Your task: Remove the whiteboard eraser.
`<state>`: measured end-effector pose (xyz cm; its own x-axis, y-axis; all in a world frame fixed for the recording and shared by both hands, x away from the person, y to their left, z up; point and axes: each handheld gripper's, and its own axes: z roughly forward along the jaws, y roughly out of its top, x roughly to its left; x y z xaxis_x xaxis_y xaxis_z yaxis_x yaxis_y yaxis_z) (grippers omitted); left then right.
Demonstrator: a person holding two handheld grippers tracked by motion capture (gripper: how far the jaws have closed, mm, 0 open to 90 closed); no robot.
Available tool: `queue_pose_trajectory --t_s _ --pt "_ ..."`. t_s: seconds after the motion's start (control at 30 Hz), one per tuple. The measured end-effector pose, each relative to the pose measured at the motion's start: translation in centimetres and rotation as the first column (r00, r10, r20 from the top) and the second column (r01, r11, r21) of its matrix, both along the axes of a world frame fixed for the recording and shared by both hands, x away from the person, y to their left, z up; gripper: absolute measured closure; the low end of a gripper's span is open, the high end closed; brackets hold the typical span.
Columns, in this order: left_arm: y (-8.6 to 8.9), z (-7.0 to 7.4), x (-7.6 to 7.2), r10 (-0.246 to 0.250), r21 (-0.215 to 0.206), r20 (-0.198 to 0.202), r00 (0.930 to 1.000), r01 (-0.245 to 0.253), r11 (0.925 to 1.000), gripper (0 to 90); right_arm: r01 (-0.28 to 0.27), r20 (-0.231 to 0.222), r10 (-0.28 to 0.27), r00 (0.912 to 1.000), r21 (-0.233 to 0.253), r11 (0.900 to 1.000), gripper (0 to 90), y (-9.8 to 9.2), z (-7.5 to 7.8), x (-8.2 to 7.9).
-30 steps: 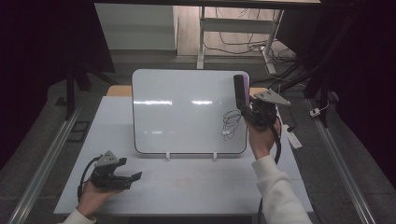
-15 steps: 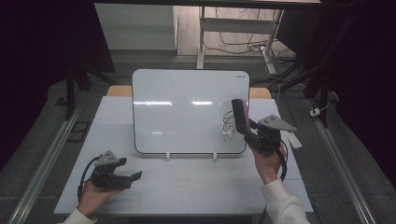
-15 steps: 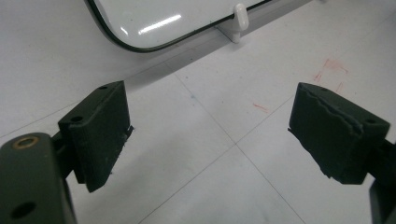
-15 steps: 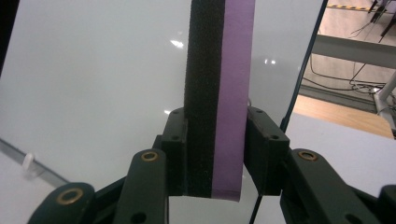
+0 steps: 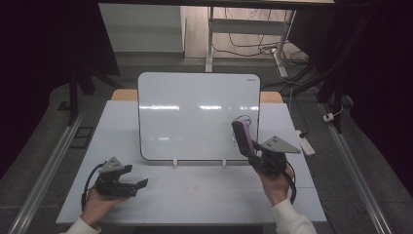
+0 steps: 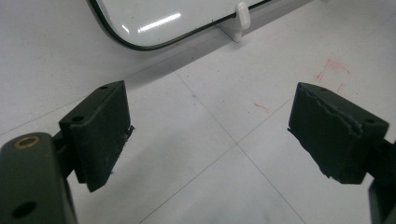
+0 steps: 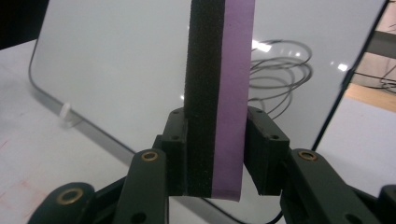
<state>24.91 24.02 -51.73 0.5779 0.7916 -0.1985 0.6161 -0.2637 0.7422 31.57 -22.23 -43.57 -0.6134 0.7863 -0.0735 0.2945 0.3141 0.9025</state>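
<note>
A whiteboard (image 5: 195,114) stands propped on the white table (image 5: 195,190), with looped scribbles (image 7: 280,70) near its lower right corner. My right gripper (image 5: 253,151) is shut on a purple-and-black eraser (image 5: 242,136), held upright just in front of the board's lower right part. In the right gripper view the eraser (image 7: 219,93) rises between the jaws, black foam side to the left. My left gripper (image 5: 134,186) rests low at the table's front left, open, nothing between its fingers (image 6: 100,130). The board's lower left corner (image 6: 140,28) lies beyond it.
Small white clips (image 5: 175,162) hold the board's bottom edge. Faint red marks (image 6: 327,74) stain the tabletop. A white power strip (image 5: 307,145) lies at the table's right edge. Metal rails (image 5: 46,170) run along both sides, and cables (image 5: 253,48) lie on the floor behind.
My right gripper has carried the eraser down and toward me, away from the board's upper right to in front of its lower right corner. The left gripper has stayed put.
</note>
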Motion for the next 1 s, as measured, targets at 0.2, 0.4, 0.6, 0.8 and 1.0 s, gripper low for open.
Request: queue_pose_trajectory --t_s 0.2,0.4,0.6,0.8,1.0 --pt "0.0 0.0 0.0 0.002 -0.002 -0.001 1.0000 -0.002 1.0000 13.8 -0.042 -0.011 0.042 0.9991 -0.022 0.999 63.2 0.3 -0.9 -0.7" --pt "0.0 0.0 0.0 -0.001 -0.003 -0.003 1.0000 0.001 1.0000 14.1 -0.083 -0.023 0.082 0.9964 -0.046 0.996 63.3 0.9 -1.6 -1.3" --pt "0.0 0.0 0.0 -0.001 -0.008 -0.006 1.0000 0.001 1.0000 14.3 -0.123 -0.041 0.120 0.9919 -0.063 0.990 63.4 1.8 -2.3 -2.0" --pt "-0.1 0.1 0.1 -0.009 -0.023 -0.014 0.9999 0.009 0.9997 15.0 -0.155 -0.055 0.151 0.9870 -0.076 0.985 63.4 2.6 -2.9 -2.3" --pt "-0.6 0.5 0.4 -0.032 -0.039 -0.022 0.9992 0.031 0.9988 15.4 -0.189 -0.062 0.185 0.9809 -0.087 0.978 63.4 3.4 -3.2 -2.5"
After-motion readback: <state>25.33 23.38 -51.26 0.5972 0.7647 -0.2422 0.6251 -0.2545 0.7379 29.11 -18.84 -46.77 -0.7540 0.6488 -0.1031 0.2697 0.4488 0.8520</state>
